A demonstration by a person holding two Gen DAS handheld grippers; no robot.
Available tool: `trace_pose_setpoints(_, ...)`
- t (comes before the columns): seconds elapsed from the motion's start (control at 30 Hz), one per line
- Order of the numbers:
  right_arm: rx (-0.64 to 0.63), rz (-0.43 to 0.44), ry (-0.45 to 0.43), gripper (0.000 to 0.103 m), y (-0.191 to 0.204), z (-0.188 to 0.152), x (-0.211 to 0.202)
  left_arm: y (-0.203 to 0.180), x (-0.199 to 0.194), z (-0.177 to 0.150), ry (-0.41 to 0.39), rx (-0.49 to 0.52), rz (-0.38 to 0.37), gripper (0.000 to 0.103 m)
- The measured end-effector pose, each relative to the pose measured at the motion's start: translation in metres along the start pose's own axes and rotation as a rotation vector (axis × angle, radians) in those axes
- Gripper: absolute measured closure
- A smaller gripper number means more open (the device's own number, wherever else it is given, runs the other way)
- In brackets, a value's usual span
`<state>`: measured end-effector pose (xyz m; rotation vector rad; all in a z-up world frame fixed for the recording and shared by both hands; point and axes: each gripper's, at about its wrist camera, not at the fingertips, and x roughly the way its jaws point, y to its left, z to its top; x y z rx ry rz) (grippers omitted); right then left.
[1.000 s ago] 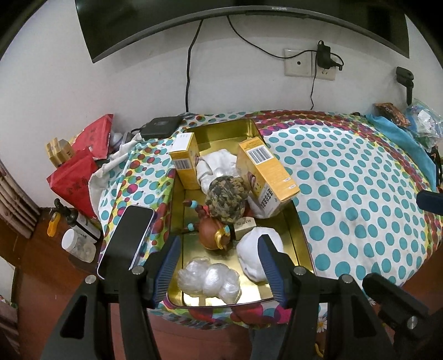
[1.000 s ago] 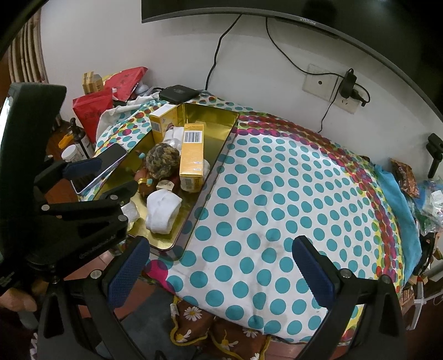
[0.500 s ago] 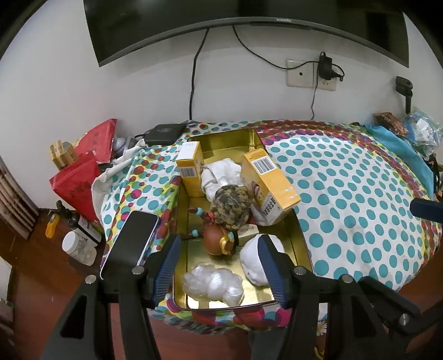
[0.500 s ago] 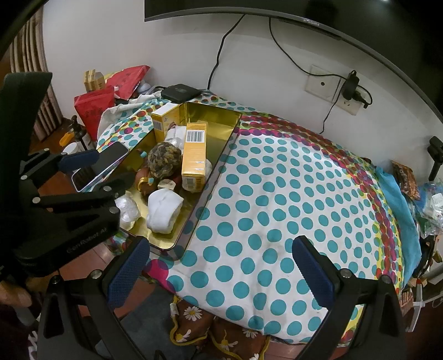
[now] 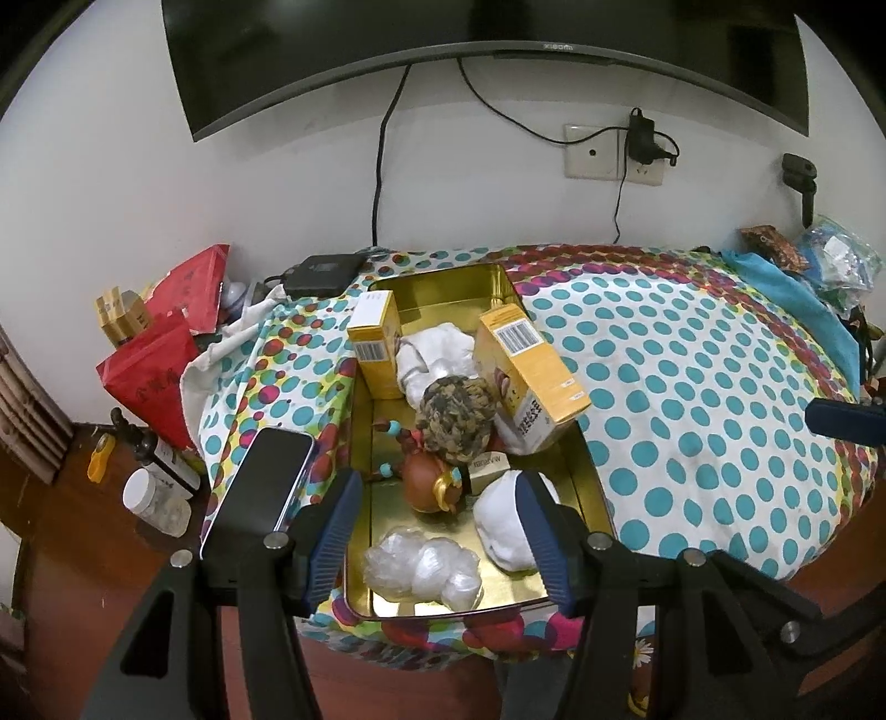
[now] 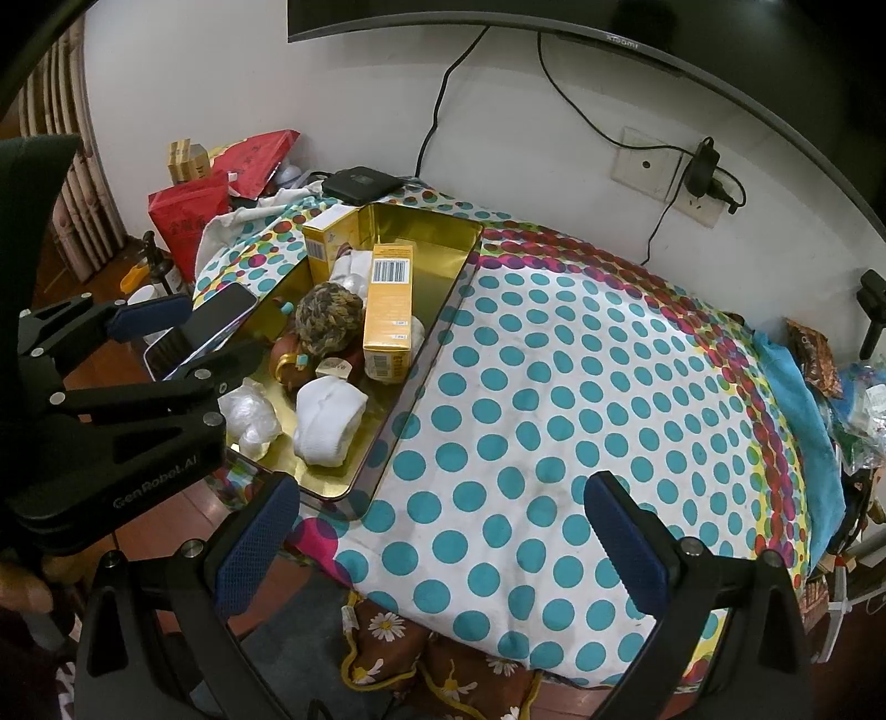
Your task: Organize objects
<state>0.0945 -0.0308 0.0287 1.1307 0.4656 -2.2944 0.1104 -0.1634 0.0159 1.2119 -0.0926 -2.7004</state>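
Observation:
A gold tin tray lies on the polka-dot cloth. It holds two yellow boxes, a knitted ball, a brown figurine, a white sock roll, a plastic wad and a white cloth. My left gripper hovers open over the tray's near end, nothing between its fingers. My right gripper stands wide open above the bare cloth, to the right of the tray.
A phone lies on the cloth just left of the tray. Bottles and red bags crowd the floor at left. A TV hangs on the wall, cables below it. Clutter lines the right edge.
The left gripper's view has tipped up a little, so the tray sits slightly lower and farther. Both grippers' jaws stay as they were. The right gripper has not moved.

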Motion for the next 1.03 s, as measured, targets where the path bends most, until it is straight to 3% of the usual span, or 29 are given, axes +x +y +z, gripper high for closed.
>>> trace_pose_setpoints(0.63, -0.004, 0.014, 0.007, 0.001, 0.0, -0.003, 0.002, -0.003, -0.031, 0.004, -0.047, 0.057, 0.026, 0.044)
trace_pose_setpoints(1.03, -0.009, 0.005, 0.021, 0.001, -0.005, -0.002, 0.011, -0.007, -0.032, 0.005, -0.029, 0.064, 0.056, 0.044)
